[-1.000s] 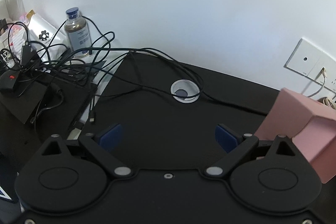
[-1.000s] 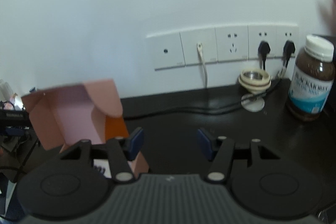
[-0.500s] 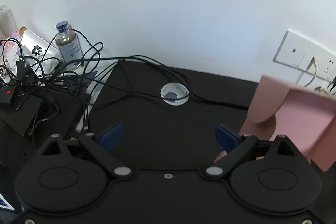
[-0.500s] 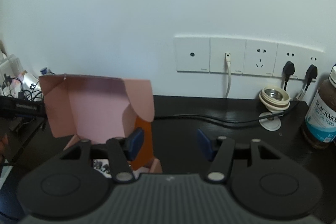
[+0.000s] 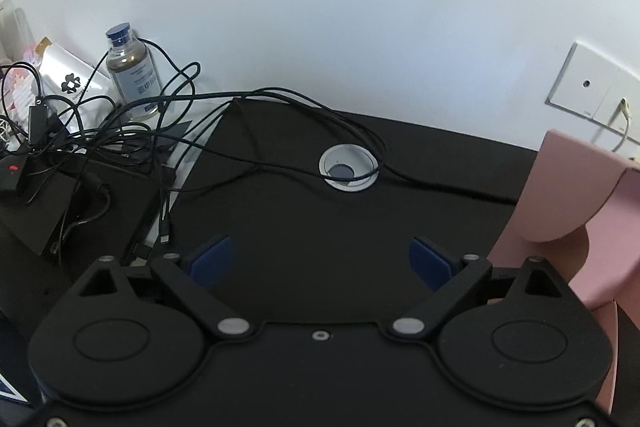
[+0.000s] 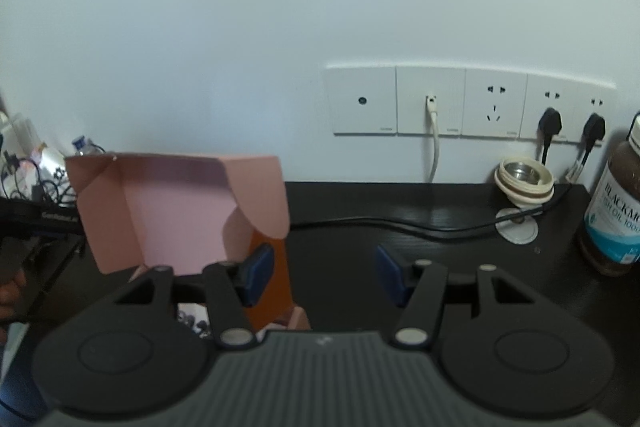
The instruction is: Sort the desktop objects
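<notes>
Both pairs of jaws stand apart with nothing between them. The left gripper (image 5: pixel 320 261) hangs over bare black desk (image 5: pixel 304 219), and the right gripper (image 6: pixel 323 273) points at the same dark top, its left pad just in front of the orange inner wall of the open pink cardboard box (image 6: pixel 180 211).

Compared with a second ago, the pink box sits more squarely in the right wrist view, lid flaps raised and its opening turned toward the camera; in the left wrist view it has slid from the corner to a fuller place at the right edge. Neither gripper has picked anything up meanwhile. This suggests the box is settled as the sorting bin and the hands are free to fetch the first item.

Well right of the box stands a brown supplement bottle with a white cap (image 6: pixel 616 203); its blue label reads "BLACKMO…" and "FISH OIL 1000". Between box and bottle sits a cream screw lid (image 6: pixel 524 181). Far left of the box, beyond tangled black cables (image 5: pixel 132 131), a small clear glass bottle with a blue cap (image 5: pixel 134 75) carries unreadable print.
</notes>
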A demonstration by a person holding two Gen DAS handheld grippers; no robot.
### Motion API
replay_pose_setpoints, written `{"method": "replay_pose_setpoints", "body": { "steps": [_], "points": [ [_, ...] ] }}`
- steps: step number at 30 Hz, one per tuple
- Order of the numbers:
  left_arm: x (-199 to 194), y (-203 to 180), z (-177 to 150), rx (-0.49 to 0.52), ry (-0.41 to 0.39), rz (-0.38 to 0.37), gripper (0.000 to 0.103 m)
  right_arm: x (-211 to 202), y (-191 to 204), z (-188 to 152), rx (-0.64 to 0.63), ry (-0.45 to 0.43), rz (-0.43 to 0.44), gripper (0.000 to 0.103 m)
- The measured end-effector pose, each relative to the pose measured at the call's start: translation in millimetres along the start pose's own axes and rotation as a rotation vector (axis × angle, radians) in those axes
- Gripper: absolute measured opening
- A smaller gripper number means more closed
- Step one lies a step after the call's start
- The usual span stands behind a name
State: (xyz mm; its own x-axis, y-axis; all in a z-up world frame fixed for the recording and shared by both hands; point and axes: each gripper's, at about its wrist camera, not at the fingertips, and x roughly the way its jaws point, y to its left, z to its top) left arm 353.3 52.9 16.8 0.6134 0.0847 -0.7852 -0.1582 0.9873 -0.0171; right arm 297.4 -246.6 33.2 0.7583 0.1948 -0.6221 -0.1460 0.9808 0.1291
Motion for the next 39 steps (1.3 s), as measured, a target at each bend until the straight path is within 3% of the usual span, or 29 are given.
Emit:
{"method": "replay_pose_setpoints", "body": {
  "steps": [14,30,39],
  "points": [
    [-0.3,0.1,-15.5,0.042,-0.015,-0.025,0.096,-7.4,3.8,-9.3,-0.061,0.036,0.024,0.056],
    [9.6,2.5,-45.4,0.083,0.032,0.02,0.095,2.3,12.7,-36.4,-0.167,0.123,-0.007,0.056],
    [-3.8,26.6,-48.6,0.003,0.039,0.021,0.096,-12.6,-4.4,-39.7,-0.149,0.13,-0.064,0.056]
  ]
}}
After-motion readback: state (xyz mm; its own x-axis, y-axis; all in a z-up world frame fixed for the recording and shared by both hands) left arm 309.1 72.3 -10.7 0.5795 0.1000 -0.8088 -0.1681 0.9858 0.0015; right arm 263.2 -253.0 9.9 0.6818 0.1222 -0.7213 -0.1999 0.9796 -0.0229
